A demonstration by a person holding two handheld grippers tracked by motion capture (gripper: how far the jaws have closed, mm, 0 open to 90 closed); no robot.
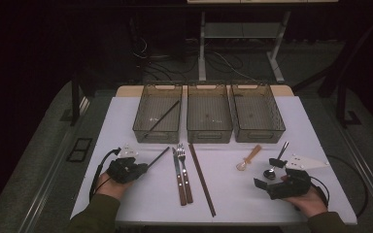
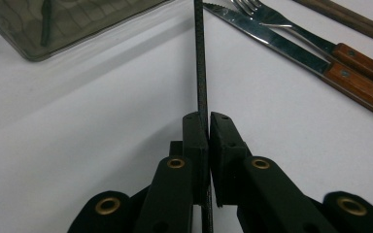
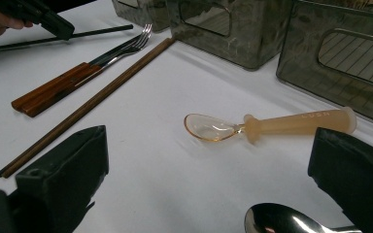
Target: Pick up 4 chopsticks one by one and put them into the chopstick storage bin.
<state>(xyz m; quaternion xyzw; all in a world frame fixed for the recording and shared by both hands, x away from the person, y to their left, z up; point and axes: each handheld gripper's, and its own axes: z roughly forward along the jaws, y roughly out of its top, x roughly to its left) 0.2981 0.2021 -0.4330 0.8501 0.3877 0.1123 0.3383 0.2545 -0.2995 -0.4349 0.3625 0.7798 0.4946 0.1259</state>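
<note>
Black chopstick (image 2: pixel 201 63) is clamped near its close end between the pads of the left gripper (image 1: pixel 135 170); the jaws are nearly shut on it. Its long axis runs straight out from the jaws, up and to the right, tip toward the left bin (image 1: pixel 158 114). That bin lies just beyond the tip, and a second black stick (image 1: pixel 162 118) is seen lying in it. Knife (image 1: pixel 177 174) and fork (image 1: pixel 185 174) lie right of the chopstick. Right gripper (image 1: pixel 271 183), jaws wide and holding nothing, is kept well apart, by the spoons (image 3: pixel 267 125). Left hand judged nearer the bin; a lift and forward carry is called for.
</note>
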